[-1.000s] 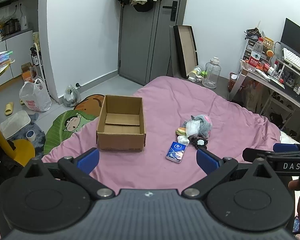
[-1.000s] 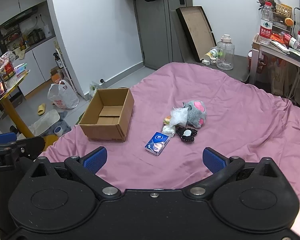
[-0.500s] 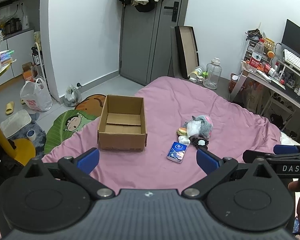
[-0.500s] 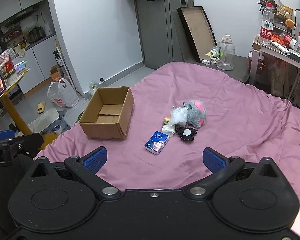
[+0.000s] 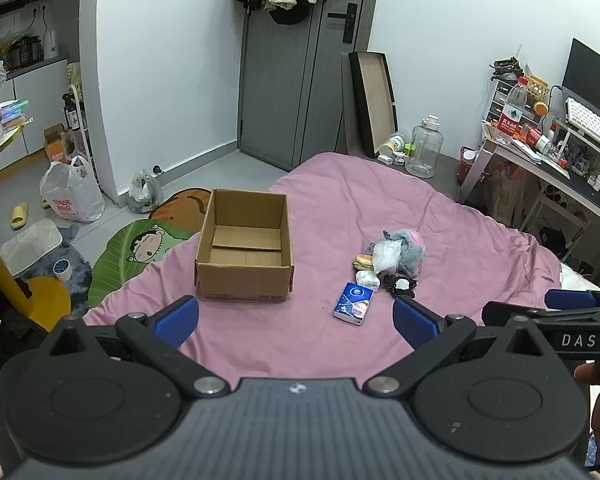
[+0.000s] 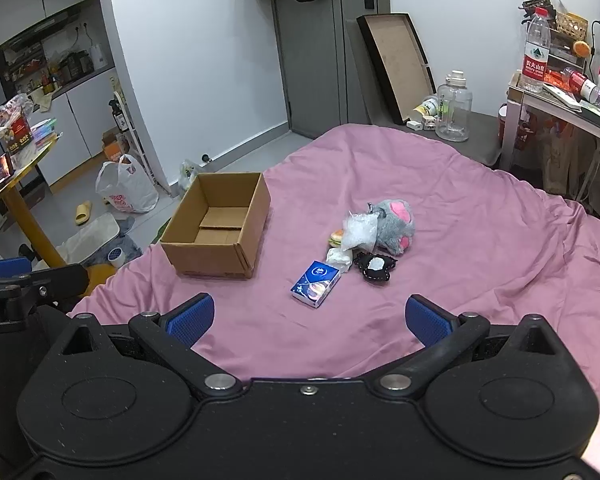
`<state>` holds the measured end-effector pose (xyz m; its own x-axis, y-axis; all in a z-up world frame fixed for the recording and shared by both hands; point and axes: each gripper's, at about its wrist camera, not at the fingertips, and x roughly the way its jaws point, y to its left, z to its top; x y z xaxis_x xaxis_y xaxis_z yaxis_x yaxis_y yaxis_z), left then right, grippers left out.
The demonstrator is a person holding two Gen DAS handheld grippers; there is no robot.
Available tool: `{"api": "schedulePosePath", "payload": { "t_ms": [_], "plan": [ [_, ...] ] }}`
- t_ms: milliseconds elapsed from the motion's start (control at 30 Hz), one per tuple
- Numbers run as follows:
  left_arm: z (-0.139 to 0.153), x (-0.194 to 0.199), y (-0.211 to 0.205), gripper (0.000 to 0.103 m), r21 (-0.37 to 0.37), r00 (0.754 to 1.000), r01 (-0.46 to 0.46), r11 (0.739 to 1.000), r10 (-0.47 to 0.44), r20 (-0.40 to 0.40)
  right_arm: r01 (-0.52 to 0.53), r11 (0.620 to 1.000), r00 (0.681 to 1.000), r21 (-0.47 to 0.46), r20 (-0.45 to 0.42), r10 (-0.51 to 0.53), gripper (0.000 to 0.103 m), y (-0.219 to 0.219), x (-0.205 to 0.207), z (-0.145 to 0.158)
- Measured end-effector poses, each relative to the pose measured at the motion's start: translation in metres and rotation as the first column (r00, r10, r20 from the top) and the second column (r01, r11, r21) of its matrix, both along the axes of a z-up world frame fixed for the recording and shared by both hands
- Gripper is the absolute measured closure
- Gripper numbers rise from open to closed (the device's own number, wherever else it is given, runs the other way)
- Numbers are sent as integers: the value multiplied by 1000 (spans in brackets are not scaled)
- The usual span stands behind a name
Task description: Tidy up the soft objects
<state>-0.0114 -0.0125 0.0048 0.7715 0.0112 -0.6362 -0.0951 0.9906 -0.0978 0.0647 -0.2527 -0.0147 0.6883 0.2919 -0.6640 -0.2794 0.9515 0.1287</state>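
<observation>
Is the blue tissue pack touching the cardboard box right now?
Apart. The right wrist view shows the blue tissue pack lying flat with a strip of bare pink bedspread between it and the cardboard box; the left wrist view shows the same gap.

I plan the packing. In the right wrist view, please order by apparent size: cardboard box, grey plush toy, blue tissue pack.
1. cardboard box, clearly largest.
2. and 3. grey plush toy and blue tissue pack look alike; the pack lies nearer, so unranked.

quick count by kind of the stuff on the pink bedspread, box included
cardboard box: 1
grey and pink plush toy: 1
blue tissue pack: 1
clear plastic bag: 1
small white bundle: 1
black and white plush piece: 1
burger-shaped toy: 1
total: 7
</observation>
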Motion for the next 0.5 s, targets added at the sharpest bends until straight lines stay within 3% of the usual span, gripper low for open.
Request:
{"api": "schedulePosePath", "payload": {
  "t_ms": [500],
  "plan": [
    [-2, 0, -4, 0, 5, 1000, 4, 1000, -4, -7, 2, 1000, 1000, 3, -3, -2, 0, 0, 0, -2]
  ]
}}
